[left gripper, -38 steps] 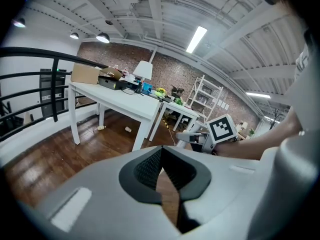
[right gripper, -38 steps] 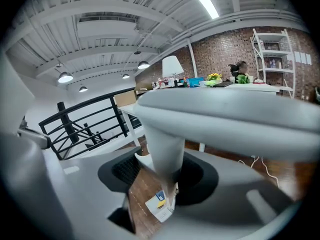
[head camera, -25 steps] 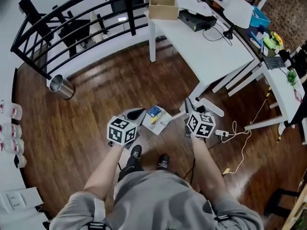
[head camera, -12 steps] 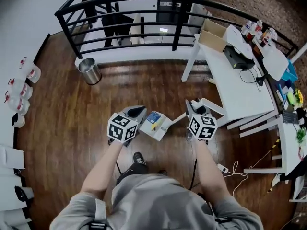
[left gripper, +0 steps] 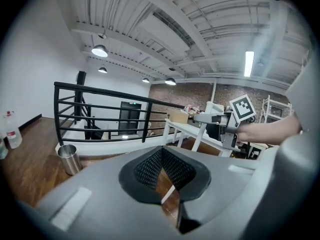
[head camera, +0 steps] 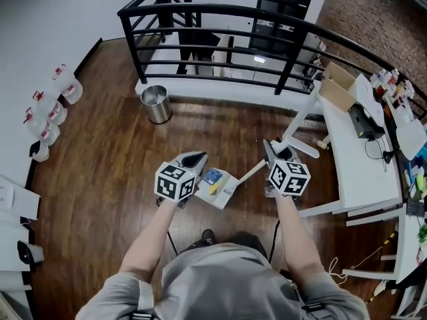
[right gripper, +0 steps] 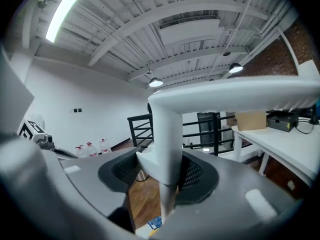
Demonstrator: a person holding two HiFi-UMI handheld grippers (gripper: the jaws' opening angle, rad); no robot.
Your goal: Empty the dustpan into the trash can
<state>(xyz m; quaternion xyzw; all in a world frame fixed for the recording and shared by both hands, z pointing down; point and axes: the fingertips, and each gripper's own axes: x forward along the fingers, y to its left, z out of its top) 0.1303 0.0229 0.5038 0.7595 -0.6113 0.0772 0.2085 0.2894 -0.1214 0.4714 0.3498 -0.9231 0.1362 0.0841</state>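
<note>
A white dustpan (head camera: 217, 191) carrying blue and yellow litter hangs over the wood floor in front of me. Its long white handle (right gripper: 167, 134) runs up between the pads of my right gripper (right gripper: 162, 170), which is shut on it; in the head view that gripper (head camera: 270, 153) is to the pan's right. My left gripper (head camera: 190, 160) is just left of the pan, its jaws (left gripper: 162, 156) closed together with nothing seen between them. A steel trash can (head camera: 158, 104) stands by the railing ahead and to the left, and it also shows in the left gripper view (left gripper: 69, 159).
A black railing (head camera: 220, 42) curves across the far side. White tables (head camera: 360, 172) with a cardboard box (head camera: 337, 85) fill the right. Water jugs (head camera: 50, 112) line the left wall. A white shelf edge (head camera: 13, 205) is at the near left.
The whole view has swung: the trash can and railing have shifted from the far left toward the middle, and the tables have moved right. Both grippers keep their places around the dustpan.
</note>
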